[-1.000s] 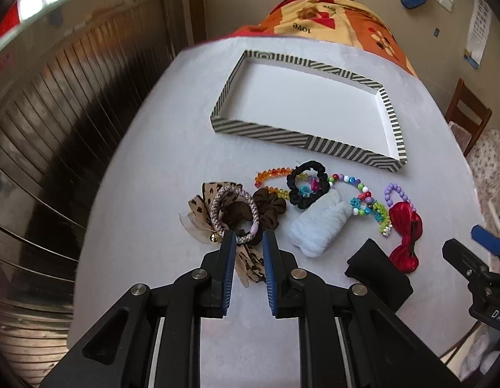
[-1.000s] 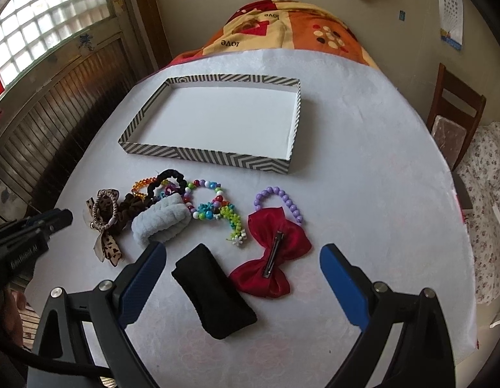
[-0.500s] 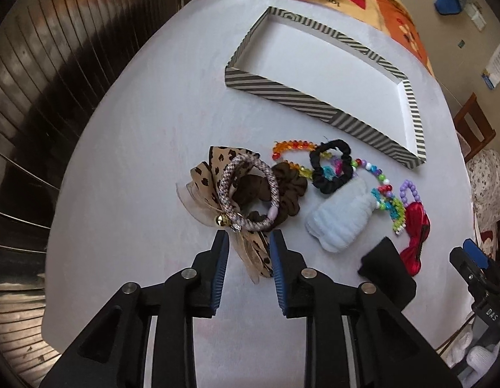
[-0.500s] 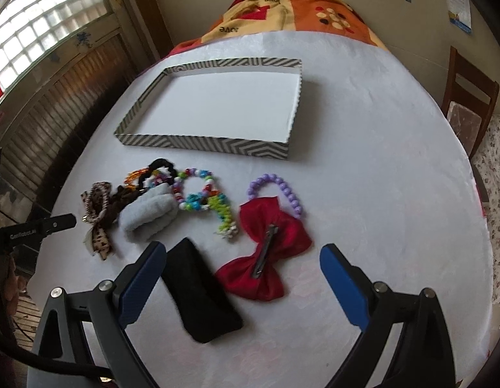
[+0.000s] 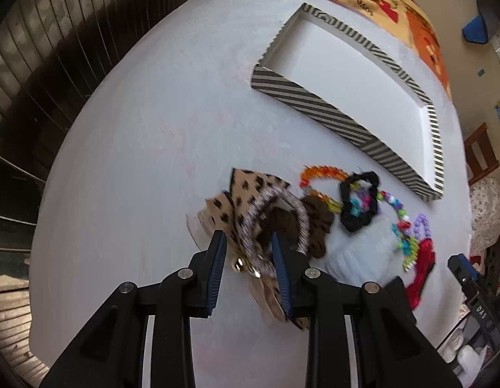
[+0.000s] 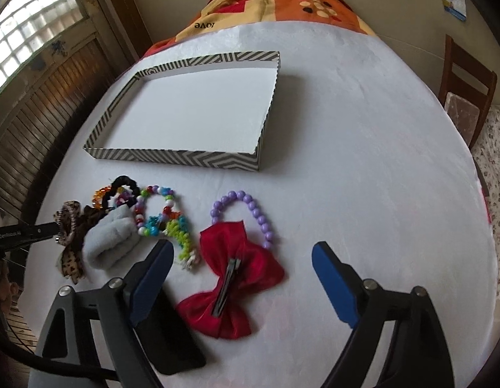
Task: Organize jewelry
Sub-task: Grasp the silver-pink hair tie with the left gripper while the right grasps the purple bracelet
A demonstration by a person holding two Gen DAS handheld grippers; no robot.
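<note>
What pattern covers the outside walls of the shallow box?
Black and white stripes on the box, angled like chevrons; clearest in the right wrist view.

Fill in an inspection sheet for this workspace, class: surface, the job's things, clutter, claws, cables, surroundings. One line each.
Surface: table under a white cloth.
Job's things: striped tray with nothing in it; in front of it a leopard bow with braided hair tie, black scrunchie, multicolour bead bracelet, purple bead bracelet, red bow clip, pale fluffy band, black pouch.
Clutter: nothing seen.
Claws: left claw partly open around the hair tie and bow; right claw wide open over the red bow clip.
Cables: black cable at the lower left.
Surroundings: wooden chair, window, patterned blanket.
</note>
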